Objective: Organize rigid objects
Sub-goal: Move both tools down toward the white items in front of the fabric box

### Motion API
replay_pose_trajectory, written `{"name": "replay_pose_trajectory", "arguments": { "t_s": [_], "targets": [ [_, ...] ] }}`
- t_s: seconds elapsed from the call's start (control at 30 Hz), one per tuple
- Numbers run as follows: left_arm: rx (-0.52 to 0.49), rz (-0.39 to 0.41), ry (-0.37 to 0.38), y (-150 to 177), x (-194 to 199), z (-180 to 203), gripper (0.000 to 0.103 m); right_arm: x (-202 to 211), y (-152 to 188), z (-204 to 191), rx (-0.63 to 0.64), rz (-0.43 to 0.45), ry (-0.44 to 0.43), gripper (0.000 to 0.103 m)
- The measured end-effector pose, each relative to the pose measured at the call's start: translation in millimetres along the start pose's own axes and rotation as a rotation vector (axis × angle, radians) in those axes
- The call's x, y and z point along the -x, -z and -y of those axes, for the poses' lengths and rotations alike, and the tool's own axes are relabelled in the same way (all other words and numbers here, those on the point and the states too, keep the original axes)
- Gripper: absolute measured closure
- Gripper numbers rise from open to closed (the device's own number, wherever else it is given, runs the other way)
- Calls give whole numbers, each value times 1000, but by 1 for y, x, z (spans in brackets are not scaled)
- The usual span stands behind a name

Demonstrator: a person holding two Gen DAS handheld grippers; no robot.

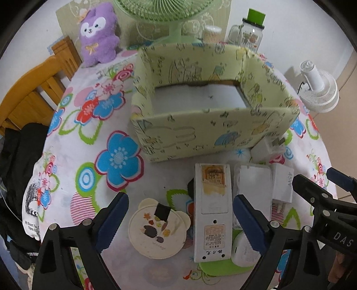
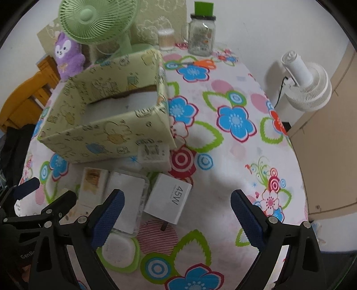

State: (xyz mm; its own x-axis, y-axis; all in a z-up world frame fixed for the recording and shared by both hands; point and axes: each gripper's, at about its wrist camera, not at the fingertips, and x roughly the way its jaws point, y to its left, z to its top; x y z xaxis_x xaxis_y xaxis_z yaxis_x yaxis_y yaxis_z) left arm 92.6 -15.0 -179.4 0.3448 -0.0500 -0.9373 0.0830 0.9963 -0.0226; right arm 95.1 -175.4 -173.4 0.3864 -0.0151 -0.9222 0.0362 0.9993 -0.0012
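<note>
A pale green patterned box (image 1: pixel 207 131) stands open and empty on the flowered tablecloth; it also shows in the right wrist view (image 2: pixel 102 133). In front of it lie a white remote (image 1: pixel 212 214) face down, a round cream lid (image 1: pixel 157 229), a white flat case (image 1: pixel 253 180), a white 45W charger (image 1: pixel 283 185) and a small white plug (image 1: pixel 266 150). My left gripper (image 1: pixel 179 220) is open above the lid and the remote. My right gripper (image 2: pixel 176 219) is open just above the 45W charger (image 2: pixel 170 198), with the flat case (image 2: pixel 127 196) by its left finger.
A purple plush toy (image 1: pixel 98 33), a green fan (image 1: pixel 165 13), a glass jar with a green lid (image 1: pixel 251 31) and a cotton swab tub (image 1: pixel 210 33) stand behind the box. A white fan (image 2: pixel 305 82) is off the table's right edge. A wooden chair (image 1: pixel 33 89) is left.
</note>
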Motion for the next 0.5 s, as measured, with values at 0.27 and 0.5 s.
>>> {"name": "replay_pose_trajectory", "arguments": {
  "t_s": [0.27, 0.5],
  "targets": [
    [-17, -41, -18, 4, -17, 7, 11, -20, 2, 4, -20, -41, 11, 8],
    [-73, -46, -19, 6, -25, 24, 10, -33, 2, 3, -20, -75, 4, 8]
  ]
}}
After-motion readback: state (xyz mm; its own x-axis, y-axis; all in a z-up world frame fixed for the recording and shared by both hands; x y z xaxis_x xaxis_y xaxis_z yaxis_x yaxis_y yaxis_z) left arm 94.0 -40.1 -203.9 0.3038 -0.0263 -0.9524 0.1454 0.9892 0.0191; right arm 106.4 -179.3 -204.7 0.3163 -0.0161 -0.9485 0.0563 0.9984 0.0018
